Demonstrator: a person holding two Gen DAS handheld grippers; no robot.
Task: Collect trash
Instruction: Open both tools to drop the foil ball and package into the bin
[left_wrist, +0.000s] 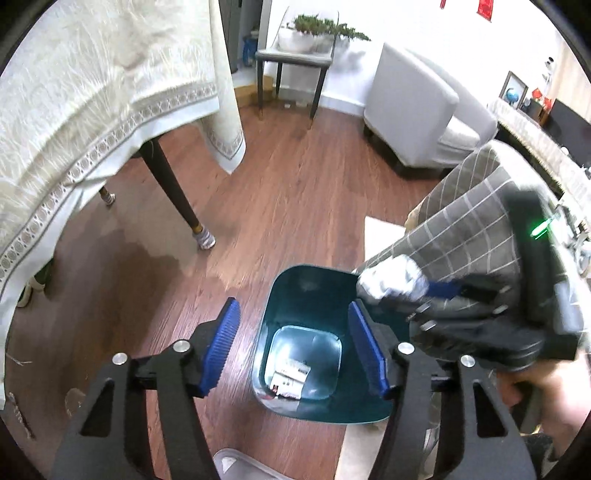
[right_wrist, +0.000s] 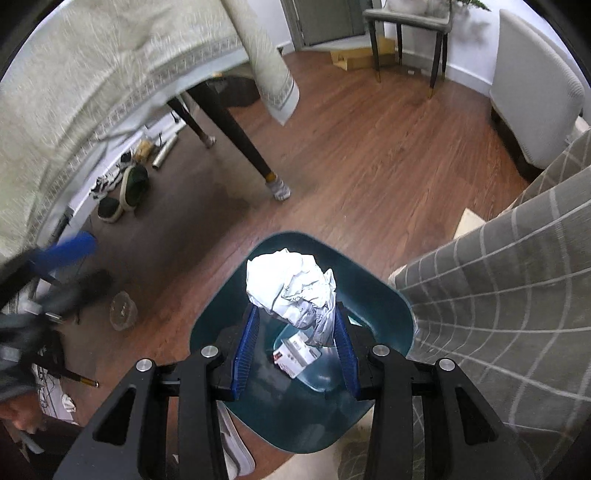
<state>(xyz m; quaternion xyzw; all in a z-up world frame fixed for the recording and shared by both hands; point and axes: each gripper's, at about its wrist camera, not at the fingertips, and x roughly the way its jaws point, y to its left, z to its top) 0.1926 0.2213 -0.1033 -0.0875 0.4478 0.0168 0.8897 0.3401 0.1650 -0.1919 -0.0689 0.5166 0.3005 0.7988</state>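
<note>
A dark teal trash bin stands on the wood floor, with a small printed box lying at its bottom. My left gripper is open and empty above the bin's mouth. My right gripper is shut on a crumpled white paper ball and holds it over the bin. The box shows below it. In the left wrist view the right gripper comes in from the right with the paper ball at the bin's far right rim.
A table with a cream cloth and dark legs stands to the left. A grey checked cushion is close on the right. A clear crumpled wrapper lies on the floor left of the bin. Shoes lie under the table.
</note>
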